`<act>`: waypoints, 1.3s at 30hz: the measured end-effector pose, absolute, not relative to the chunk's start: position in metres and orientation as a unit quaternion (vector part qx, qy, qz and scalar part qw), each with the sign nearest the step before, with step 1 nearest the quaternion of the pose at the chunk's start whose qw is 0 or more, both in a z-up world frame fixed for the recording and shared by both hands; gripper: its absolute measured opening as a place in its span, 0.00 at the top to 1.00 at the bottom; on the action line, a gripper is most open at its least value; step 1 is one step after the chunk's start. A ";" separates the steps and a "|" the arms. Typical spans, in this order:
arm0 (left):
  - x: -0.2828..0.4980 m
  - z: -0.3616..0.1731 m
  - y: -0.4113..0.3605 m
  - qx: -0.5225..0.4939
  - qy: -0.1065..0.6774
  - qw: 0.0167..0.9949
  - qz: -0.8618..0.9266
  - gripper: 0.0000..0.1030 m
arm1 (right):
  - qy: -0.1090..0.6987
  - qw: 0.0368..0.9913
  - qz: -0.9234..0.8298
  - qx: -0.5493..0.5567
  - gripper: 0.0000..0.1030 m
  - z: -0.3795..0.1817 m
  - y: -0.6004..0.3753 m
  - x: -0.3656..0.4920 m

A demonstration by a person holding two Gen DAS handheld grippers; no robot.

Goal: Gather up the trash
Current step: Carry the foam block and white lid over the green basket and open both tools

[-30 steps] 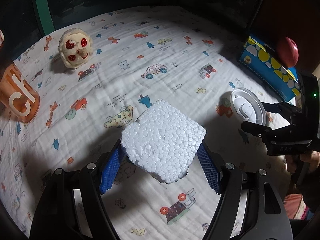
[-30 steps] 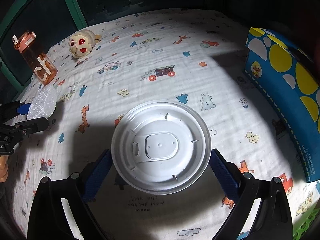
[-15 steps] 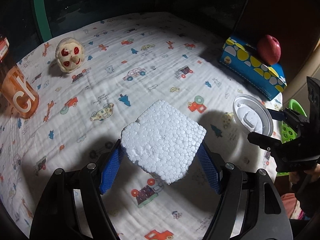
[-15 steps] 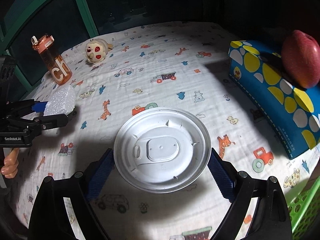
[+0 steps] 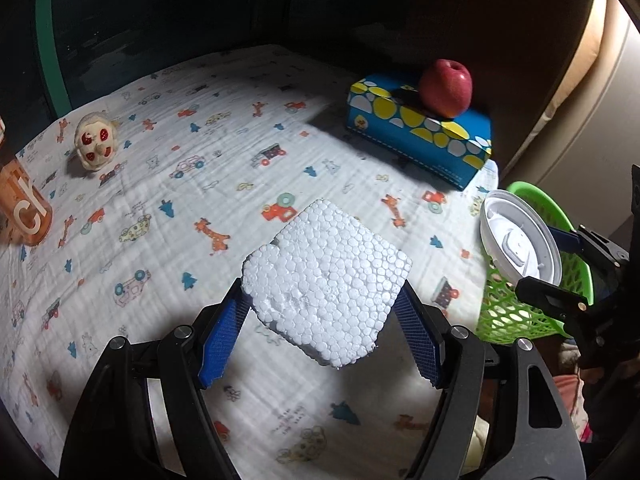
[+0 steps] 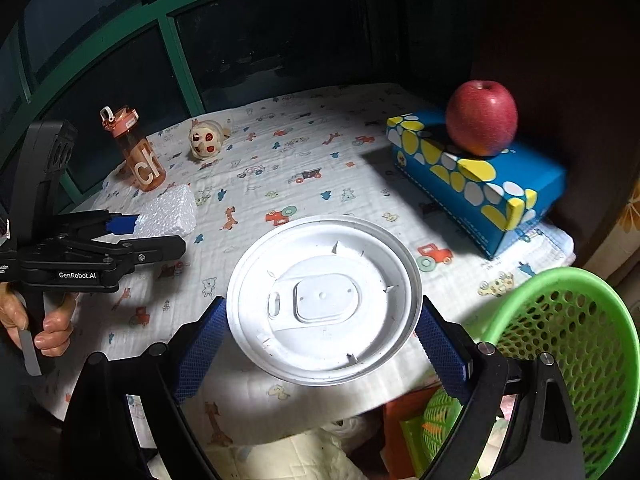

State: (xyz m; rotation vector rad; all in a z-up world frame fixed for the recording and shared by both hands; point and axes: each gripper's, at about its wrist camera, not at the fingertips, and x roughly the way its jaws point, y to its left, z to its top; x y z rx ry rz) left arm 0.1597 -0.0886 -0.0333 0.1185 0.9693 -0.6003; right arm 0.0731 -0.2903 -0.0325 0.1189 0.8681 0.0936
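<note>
My left gripper (image 5: 320, 320) is shut on a white styrofoam block (image 5: 326, 286) and holds it above the patterned cloth. It also shows in the right wrist view (image 6: 132, 226) with the styrofoam block (image 6: 170, 212). My right gripper (image 6: 320, 320) is shut on a white plastic cup lid (image 6: 324, 300), held flat above the table's front right edge. In the left wrist view the lid (image 5: 520, 240) hangs over the rim of a green mesh basket (image 5: 516, 308). The basket (image 6: 580, 352) stands off the table's right edge, below and right of the lid.
A blue tissue box (image 6: 480, 184) with a red apple (image 6: 482, 118) on top sits at the back right. An orange bottle (image 6: 138, 152) and a small plush toy (image 6: 206, 140) stand at the back left. The tablecloth (image 5: 200, 184) covers the table.
Both grippers have risen and moved right toward the table's edge with their loads. The green basket has come into view beside the lid.
</note>
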 end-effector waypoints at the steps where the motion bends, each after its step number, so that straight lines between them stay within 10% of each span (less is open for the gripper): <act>1: 0.154 -0.032 -0.096 0.060 0.458 0.839 -0.289 0.30 | 0.418 0.905 0.041 0.060 0.14 -0.030 -0.294 0.068; 39: 0.076 -0.009 -0.266 0.123 0.439 0.797 -0.397 0.30 | 0.409 0.886 -0.150 0.156 0.11 -0.044 -0.481 -0.063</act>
